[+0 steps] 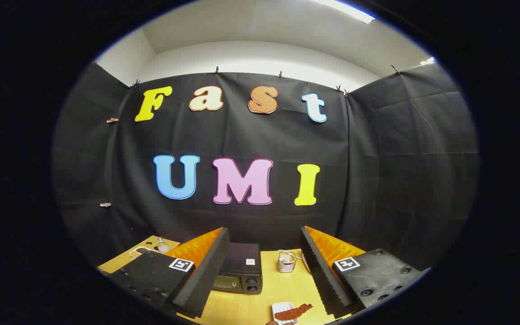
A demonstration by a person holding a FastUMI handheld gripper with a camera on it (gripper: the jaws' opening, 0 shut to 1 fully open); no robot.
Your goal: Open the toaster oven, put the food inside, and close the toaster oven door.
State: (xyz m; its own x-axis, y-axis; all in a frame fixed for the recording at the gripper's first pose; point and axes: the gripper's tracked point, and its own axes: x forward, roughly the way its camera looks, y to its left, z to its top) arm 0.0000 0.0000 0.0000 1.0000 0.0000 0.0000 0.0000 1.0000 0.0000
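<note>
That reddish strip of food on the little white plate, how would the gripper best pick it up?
Judging from here: the food strip lies flat and long, one end overhanging the white plate. Best to come from above and pinch across its narrow width at that overhanging end. The gripper is open, well above the table.

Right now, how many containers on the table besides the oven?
3, maybe more hidden: wire basket right of the oven, bottle and dish beyond the left finger. Hand-held gripper open.
</note>
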